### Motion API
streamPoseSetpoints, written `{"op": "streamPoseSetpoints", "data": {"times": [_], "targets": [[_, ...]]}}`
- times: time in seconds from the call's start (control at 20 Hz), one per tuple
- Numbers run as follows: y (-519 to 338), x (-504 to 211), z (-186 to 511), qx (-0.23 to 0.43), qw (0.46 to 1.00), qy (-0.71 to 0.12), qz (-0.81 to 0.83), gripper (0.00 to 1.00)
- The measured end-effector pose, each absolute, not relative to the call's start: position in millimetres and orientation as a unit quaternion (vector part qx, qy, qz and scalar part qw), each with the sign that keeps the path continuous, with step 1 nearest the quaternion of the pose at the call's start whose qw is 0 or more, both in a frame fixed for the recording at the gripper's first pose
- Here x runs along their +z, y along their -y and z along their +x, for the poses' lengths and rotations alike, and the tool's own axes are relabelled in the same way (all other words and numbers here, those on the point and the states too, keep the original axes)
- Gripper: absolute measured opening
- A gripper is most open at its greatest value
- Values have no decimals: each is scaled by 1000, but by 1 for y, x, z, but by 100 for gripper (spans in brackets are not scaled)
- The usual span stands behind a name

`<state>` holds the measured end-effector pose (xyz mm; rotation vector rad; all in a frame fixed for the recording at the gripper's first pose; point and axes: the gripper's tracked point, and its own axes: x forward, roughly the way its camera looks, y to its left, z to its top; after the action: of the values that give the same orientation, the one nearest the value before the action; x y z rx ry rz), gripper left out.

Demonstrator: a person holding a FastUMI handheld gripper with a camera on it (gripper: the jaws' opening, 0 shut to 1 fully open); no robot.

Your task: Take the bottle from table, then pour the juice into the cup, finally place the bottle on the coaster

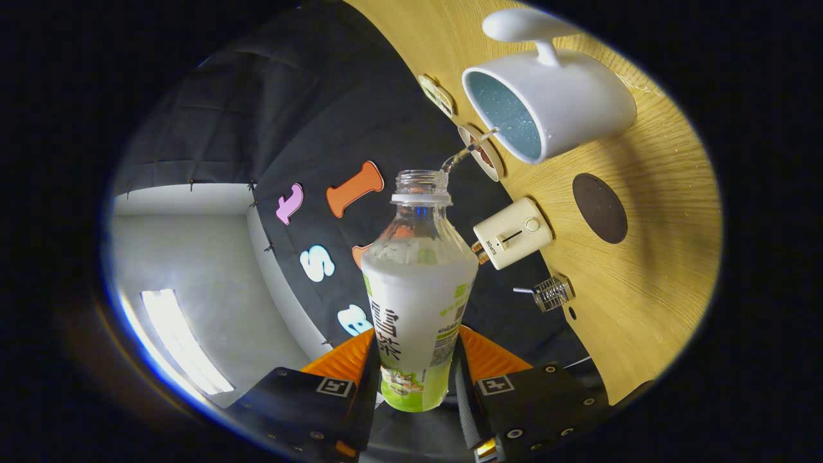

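The gripper (418,379) is clamped on a clear plastic bottle (418,289) with a glossy label, both fingers pressing its sides. A thin stream arcs from its ribbed, uncapped neck into the smooth white ceramic cup (566,106) on the wood-grain table (656,270). The round dark coaster (600,208) lies flat nearby.
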<state>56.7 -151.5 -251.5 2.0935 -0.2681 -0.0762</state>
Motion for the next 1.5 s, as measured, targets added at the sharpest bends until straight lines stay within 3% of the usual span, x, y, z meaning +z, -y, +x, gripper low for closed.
{"op": "streamPoseSetpoints", "data": {"times": [0.95, 1.25, 1.5], "targets": [[155, -275, 65, -59, 476, 99, 872, 55], [151, -288, 69, -86, 534, 56, 839, 55], [143, -314, 74, -127, 660, -15, 740, 55]]}}
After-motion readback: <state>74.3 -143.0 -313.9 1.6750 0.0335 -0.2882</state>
